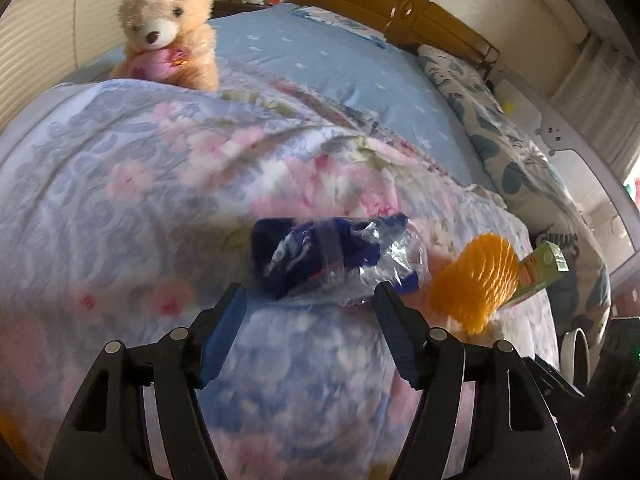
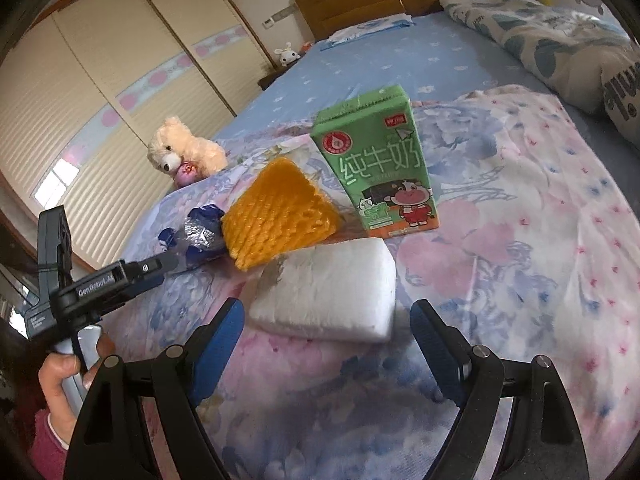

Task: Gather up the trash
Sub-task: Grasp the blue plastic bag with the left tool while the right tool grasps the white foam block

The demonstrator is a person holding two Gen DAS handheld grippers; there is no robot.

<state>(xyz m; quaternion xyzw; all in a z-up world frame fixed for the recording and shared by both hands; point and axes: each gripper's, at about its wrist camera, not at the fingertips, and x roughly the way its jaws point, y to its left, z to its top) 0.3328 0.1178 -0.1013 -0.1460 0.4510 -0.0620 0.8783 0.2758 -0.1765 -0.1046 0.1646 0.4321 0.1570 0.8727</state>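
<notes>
Green milk carton (image 2: 382, 168) reads "纯牛奶"; left gripper (image 2: 172, 258) marked "GenRobot.AI".

Soft daylight, heavy fisheye bending and dark corners, motion blur across the left-wrist foreground.

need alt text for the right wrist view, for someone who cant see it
The open right gripper points at a white foam block on a floral quilt. Behind it stand an orange foam net and a green milk carton; the left gripper reaches toward a crumpled blue wrapper.
</notes>
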